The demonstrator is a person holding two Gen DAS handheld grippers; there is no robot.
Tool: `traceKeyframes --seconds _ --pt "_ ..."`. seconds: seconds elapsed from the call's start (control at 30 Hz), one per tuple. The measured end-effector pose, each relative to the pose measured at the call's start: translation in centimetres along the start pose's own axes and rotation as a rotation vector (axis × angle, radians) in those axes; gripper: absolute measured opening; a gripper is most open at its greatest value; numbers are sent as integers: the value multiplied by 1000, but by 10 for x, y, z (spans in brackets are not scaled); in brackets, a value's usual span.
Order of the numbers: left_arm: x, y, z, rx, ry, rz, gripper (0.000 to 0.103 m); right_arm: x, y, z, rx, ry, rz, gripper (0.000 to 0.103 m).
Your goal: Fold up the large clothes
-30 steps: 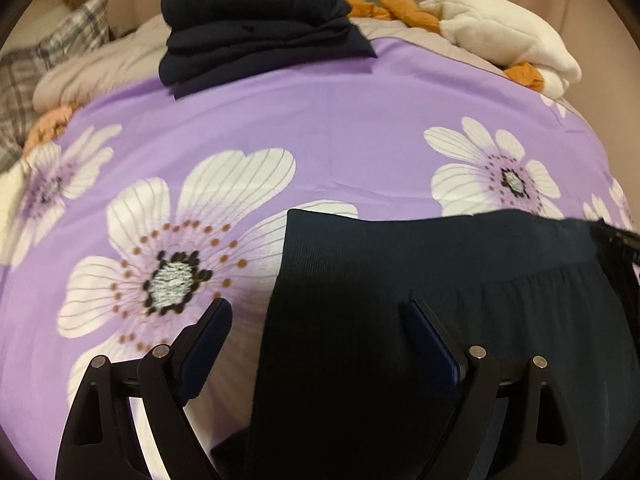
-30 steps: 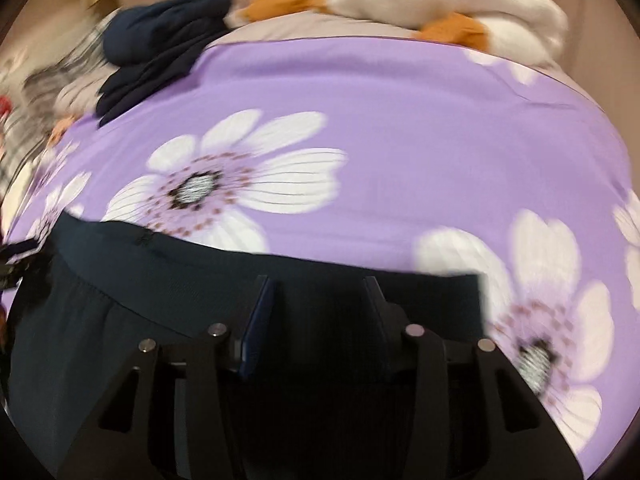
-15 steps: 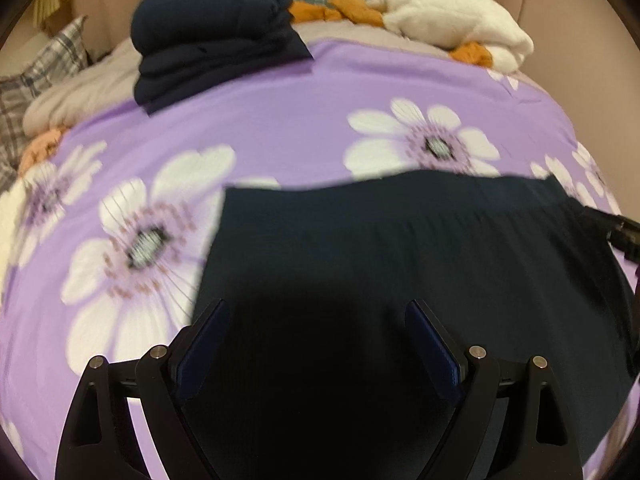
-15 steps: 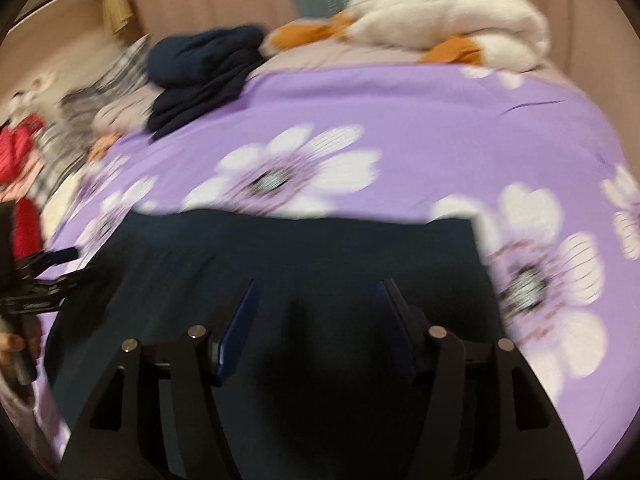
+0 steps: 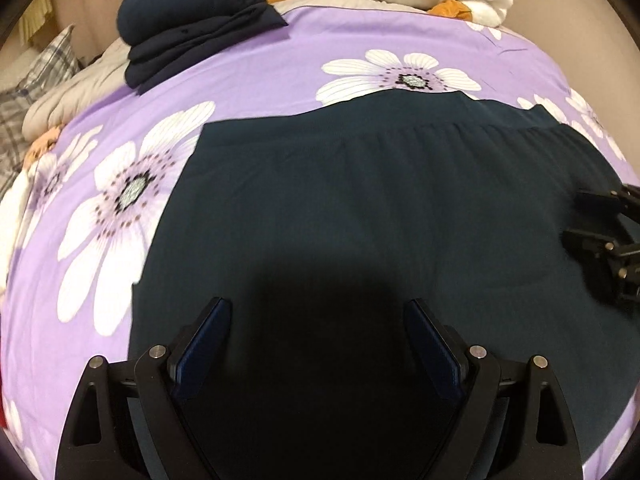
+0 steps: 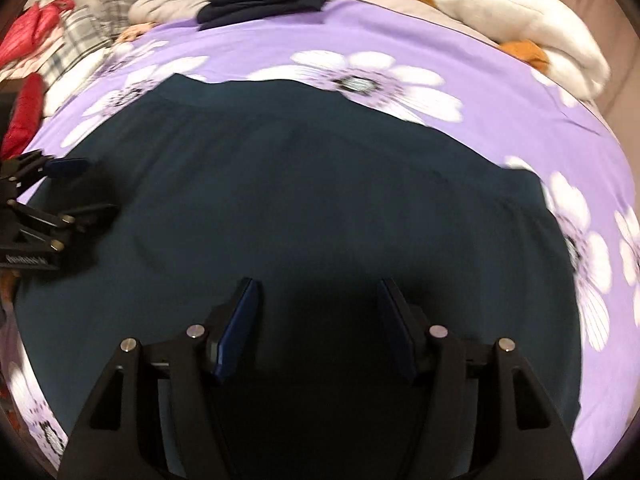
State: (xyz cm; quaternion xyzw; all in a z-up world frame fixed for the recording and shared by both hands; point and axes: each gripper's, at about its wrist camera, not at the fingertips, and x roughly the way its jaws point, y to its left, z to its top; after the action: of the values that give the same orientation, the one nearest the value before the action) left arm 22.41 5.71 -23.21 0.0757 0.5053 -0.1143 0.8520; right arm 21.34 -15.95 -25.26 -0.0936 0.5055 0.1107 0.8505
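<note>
With both the left gripper [image 5: 316, 344] and right gripper [image 6: 318, 320] spread and empty over the dark teal knit garment [image 5: 360, 208] on the purple flowered bedspread [image 5: 260, 68], we should pinch matching corners evenly at the bedspread's near edge.

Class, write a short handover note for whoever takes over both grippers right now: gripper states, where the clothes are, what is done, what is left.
Left gripper: open, empty, over the dark teal knit garment.
Right gripper: open, empty, over the same garment.
Garment lies spread flat on the purple floral bedsheet, waistband at the far edge.
Done: stack of folded navy clothes at the bed's far side.
Left: fold this garment; no fold visible yet.
</note>
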Motion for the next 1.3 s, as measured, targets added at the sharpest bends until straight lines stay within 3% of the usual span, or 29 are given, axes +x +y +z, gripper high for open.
traceKeyframes --seconds 0.47,0.83,1.07,1.3 --pt "-33 37 -34 -100 -17 -7 90 -44 -65 -67 189 -22 -104 65" --pt "-64 24 -54 -72 -46 8 90 -87 -88 -100 345 -57 -169 66" --pt "-82 -13 -55 -13 -109 -33 90 -104 -36 -86 286 -166 -23 66" --pt "-73 -44 -54 9 -120 -71 90 -78 43 -57 138 -167 125 66"
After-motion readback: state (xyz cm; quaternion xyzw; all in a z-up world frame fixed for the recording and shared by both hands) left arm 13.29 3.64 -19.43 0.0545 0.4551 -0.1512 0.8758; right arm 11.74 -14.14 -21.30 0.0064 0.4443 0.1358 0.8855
